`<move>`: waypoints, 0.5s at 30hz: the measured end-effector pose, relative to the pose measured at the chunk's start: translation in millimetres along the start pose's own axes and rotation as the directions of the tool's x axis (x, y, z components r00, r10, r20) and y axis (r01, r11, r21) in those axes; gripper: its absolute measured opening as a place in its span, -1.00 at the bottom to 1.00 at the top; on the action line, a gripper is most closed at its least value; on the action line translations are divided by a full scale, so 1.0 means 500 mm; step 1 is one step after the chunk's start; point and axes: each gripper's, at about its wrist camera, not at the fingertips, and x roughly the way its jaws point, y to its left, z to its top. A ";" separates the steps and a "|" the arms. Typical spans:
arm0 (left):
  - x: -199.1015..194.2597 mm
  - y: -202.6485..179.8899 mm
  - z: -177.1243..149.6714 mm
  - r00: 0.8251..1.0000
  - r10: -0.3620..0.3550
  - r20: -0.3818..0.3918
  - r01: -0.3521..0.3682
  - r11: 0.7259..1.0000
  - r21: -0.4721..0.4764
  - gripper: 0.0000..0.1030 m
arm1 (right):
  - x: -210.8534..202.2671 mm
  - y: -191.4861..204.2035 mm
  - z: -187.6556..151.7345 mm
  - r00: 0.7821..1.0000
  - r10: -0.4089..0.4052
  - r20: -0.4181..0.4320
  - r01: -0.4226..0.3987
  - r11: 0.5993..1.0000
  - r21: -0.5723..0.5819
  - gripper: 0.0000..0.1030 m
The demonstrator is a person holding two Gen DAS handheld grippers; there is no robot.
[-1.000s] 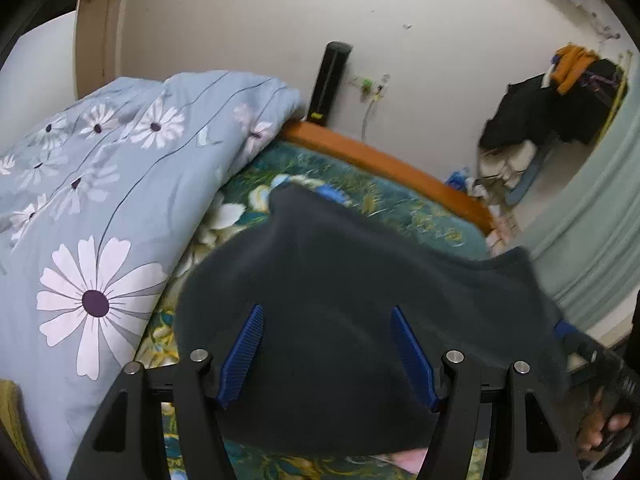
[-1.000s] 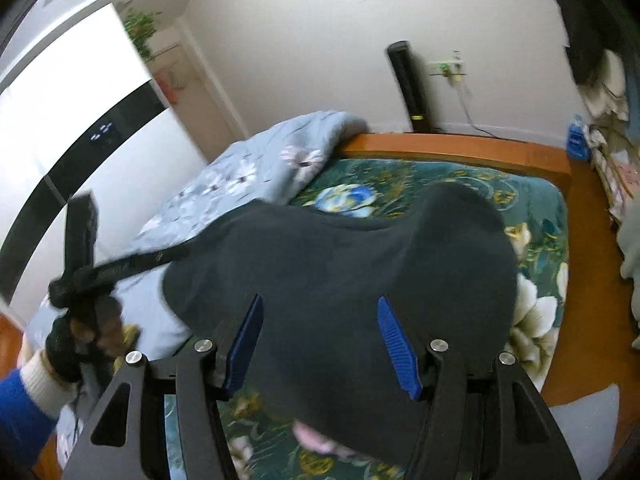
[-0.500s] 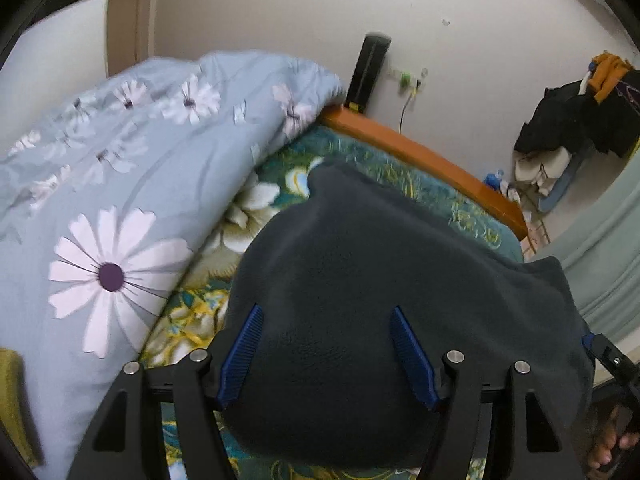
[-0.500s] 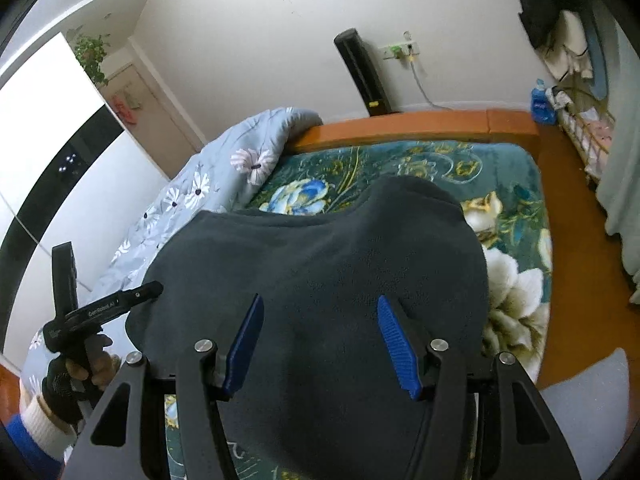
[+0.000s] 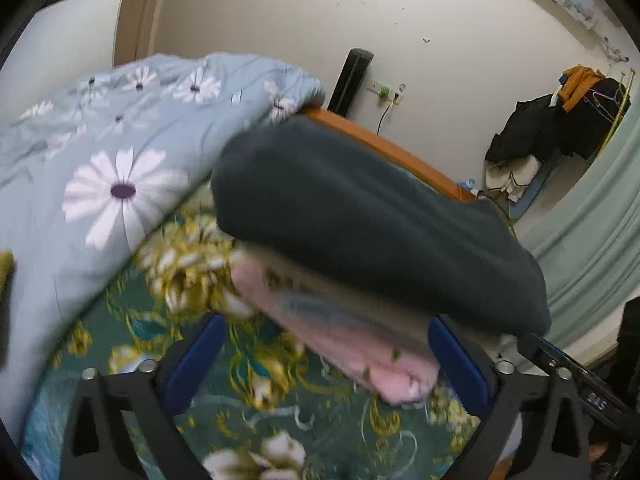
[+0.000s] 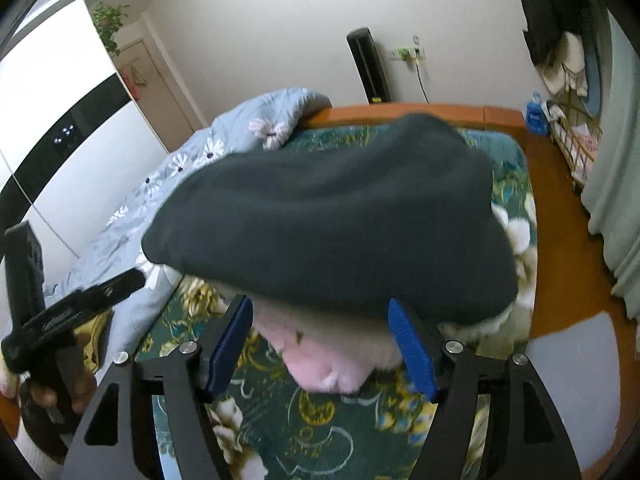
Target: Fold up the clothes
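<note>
Left gripper (image 5: 332, 360): jaws opening wide, pads clear of cloth.
Right gripper (image 6: 320, 348): jaws opening, nothing gripped.
Dark garment (image 5: 360, 208): on bedspread (image 5: 224, 392), just beyond both grippers' fingertips.

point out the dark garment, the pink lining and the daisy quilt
dark garment (image 5: 380, 216), left wrist view, middle of its grey outer face
pink lining (image 6: 320, 364), right wrist view, lower edge between the blue pads
daisy quilt (image 5: 120, 190), left wrist view, big white flower
</note>
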 end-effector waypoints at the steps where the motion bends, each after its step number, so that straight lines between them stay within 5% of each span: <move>1: -0.003 0.001 -0.011 1.000 0.001 0.006 -0.001 1.000 -0.007 1.00 | 0.003 -0.003 -0.009 1.000 0.001 -0.009 -0.001 1.000 0.004 0.71; 9: 0.018 -0.001 -0.061 0.998 0.057 -0.010 -0.057 0.997 -0.043 1.00 | 0.025 -0.037 -0.055 0.999 -0.024 -0.037 0.026 0.999 0.030 0.98; 15: 0.047 0.002 -0.087 0.999 0.014 -0.032 -0.017 0.995 -0.095 1.00 | 0.029 -0.051 -0.073 0.999 -0.038 -0.016 0.038 0.999 0.017 1.00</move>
